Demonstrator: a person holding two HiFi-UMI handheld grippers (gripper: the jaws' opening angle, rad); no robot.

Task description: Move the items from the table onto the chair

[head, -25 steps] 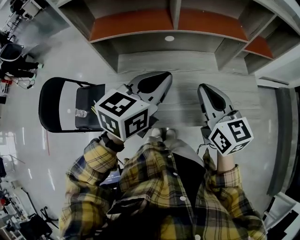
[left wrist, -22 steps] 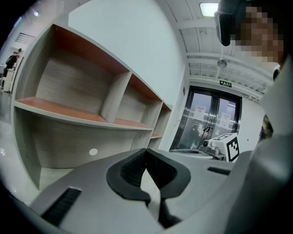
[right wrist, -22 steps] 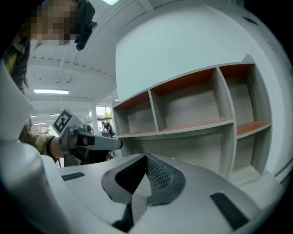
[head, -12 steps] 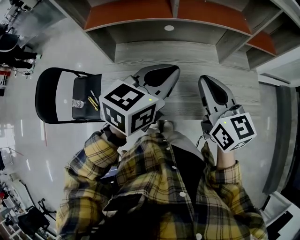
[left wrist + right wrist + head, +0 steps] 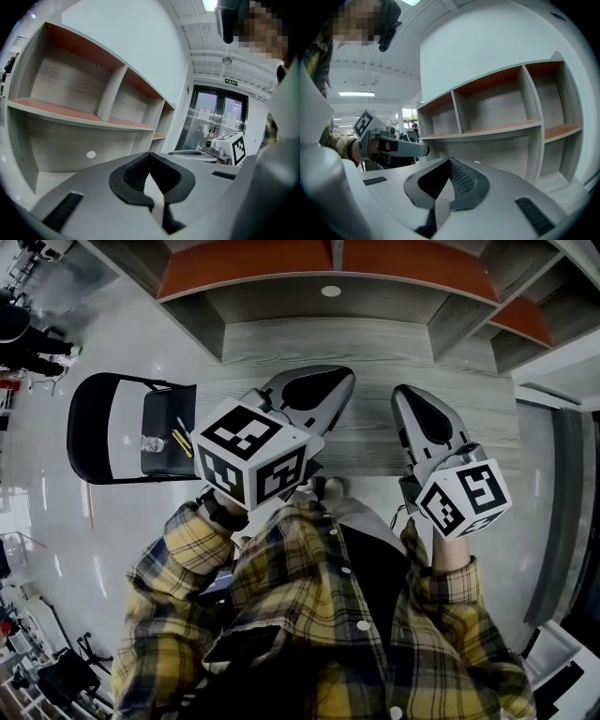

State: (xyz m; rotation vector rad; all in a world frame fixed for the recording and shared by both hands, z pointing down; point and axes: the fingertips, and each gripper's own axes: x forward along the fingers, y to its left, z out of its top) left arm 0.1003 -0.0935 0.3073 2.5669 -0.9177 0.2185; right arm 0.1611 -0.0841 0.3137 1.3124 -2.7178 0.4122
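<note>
The marker cube of the left tongs (image 5: 330, 381) no longer overlaps the right edge of the chair seat as it did a second ago. The whole seat now shows, and the right tongs (image 5: 412, 404) sit where they were.

Both tongs are held side by side over the pale grey wood-grain desk (image 5: 375, 338) in the middle of the head view, pointing towards the top of the frame. In the left gripper view the left tongs (image 5: 150, 159) are closed, the black ribbed pads meeting at the tip with nothing between them. In the right gripper view the right tongs (image 5: 450, 161) are closed and empty in the same way.

The black folding chair (image 5: 103, 427) stands on the glossy floor at the left of the head view, just beside the desk's left edge. Two items lie on its dark seat: a slim yellow stick-shaped item (image 5: 183, 438) near the seat's right side and a small clear object (image 5: 150, 442) left of it. Both are too small to identify further.

Behind the desk, along the top of the frame, stands a grey open shelf unit with orange-brown boards (image 5: 253, 277). A yellow-and-black plaid shirt (image 5: 309, 615) fills the lower part of the frame.
</note>
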